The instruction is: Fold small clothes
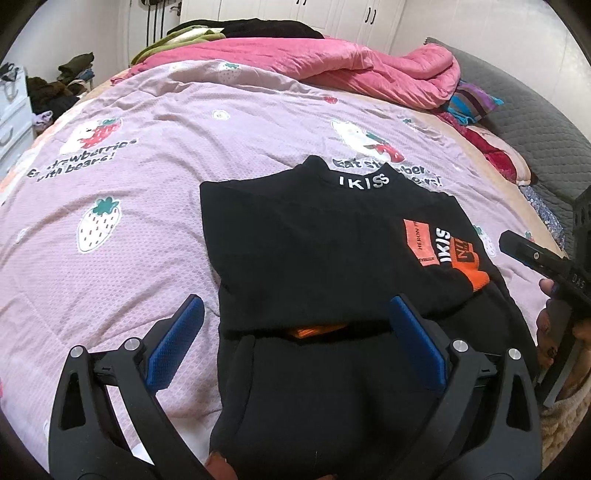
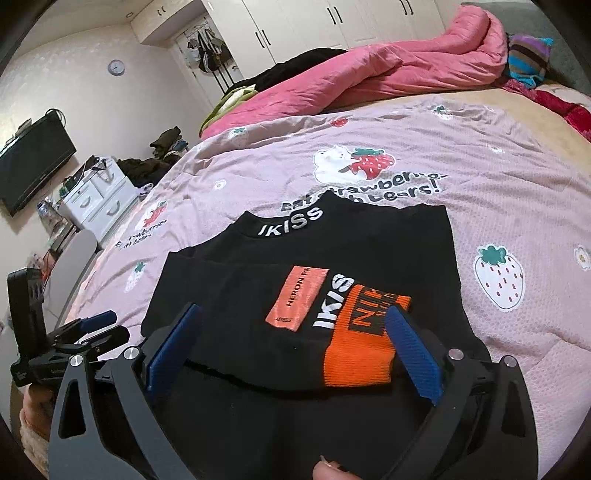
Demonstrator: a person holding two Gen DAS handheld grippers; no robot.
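- Blue pads on my left gripper (image 1: 295,332) stand wide apart with nothing pinched; the near fold of the black top (image 1: 332,236) lies under the gap, not in it.
- Same on my right gripper (image 2: 295,343): spread fully, empty, hovering over the sleeve's orange cuff (image 2: 358,354), which rests loose on the garment.
- Both tools sit side by side at the near edge of the cloth; in the right wrist view the left tool shows at lower left, clear of the fabric.
- The top lies flat on the pink strawberry-print quilt (image 1: 129,229), collar lettered "IKISS" (image 2: 291,223) pointing away from me, sleeve folded across the chest with its orange patch (image 2: 297,295) face up.
- I judge the sleeves are tucked and the remaining step is to bring the near hem up toward the collar.
- To do it well, I should drop both tools evenly, pinch the hem near its two corners and catch every layer, so the tucked cuff does not slide out.
- Lifting both corners together and laying them square just short of the collar should keep the edges parallel.
- A bulge near the cuff may spoil the crease; pressing it flat first would help.
- Farther off a rumpled pink duvet (image 1: 369,62) lies across the bed, well apart from my work, with white wardrobe doors (image 2: 295,22) behind.
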